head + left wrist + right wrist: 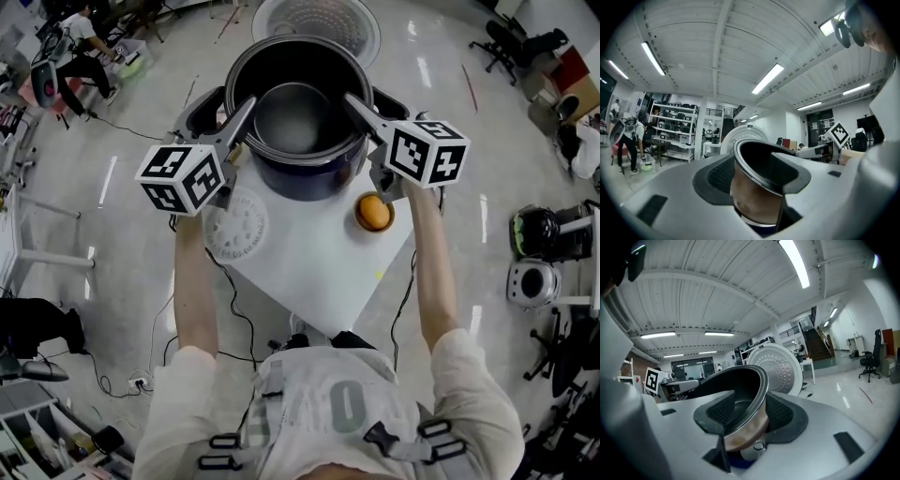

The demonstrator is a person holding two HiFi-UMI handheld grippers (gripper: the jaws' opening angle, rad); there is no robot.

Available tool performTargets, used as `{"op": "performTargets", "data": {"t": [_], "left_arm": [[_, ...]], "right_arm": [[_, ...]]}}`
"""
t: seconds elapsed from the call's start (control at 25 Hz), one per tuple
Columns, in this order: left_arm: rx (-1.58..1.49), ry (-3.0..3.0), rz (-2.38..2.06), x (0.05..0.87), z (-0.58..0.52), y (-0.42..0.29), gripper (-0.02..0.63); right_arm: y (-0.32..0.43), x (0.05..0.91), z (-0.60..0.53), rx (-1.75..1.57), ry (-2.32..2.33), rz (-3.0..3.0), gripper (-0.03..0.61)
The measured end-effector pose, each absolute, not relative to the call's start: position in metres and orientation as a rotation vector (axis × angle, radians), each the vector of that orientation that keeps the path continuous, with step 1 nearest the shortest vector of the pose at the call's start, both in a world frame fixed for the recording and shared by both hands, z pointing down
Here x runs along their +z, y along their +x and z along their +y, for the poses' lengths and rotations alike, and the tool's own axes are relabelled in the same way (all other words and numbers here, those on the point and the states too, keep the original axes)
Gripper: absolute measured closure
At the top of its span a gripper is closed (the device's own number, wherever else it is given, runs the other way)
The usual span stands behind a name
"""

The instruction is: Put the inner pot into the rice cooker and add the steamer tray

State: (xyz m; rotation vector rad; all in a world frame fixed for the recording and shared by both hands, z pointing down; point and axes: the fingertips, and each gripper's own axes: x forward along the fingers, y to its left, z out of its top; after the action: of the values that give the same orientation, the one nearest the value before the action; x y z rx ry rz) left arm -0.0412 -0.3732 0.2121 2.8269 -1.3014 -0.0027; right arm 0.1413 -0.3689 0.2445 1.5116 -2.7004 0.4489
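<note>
You work with two grippers, the left gripper (244, 111) and the right gripper (356, 103). Between them is one inner pot (295, 117), over one rice cooker (309, 183). Below the left gripper lies one steamer tray (234, 226), and below the right, one orange ball (374, 212).

Glossy pale floor (131, 272); ribbed white ceiling (717, 37) with strip lights (768, 78); shelving rack (675, 133); office chair (869, 366); stairs (812, 341).
</note>
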Motion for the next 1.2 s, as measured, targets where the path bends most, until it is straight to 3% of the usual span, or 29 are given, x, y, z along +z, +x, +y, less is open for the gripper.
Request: {"op": "performTargets", "data": {"t": [0.16,0.48,1.2], "left_arm": [[0.052,2.785,-1.292,0.239,-0.397,-0.033,0.367],[0.150,2.720,-1.264,0.286,-0.426,-0.018,0.388],[0.450,2.529,-1.270,0.380,-0.447,-0.023,0.391]], "right_arm": [[0.146,0.285,-0.387,0.652,1.467,-2.642,0.380],[0.159,0.341,-0.402,0.731,1.478,-2.438,0.379],[0.159,0.395,-0.423,0.588,1.363,-2.204,0.394]]}}
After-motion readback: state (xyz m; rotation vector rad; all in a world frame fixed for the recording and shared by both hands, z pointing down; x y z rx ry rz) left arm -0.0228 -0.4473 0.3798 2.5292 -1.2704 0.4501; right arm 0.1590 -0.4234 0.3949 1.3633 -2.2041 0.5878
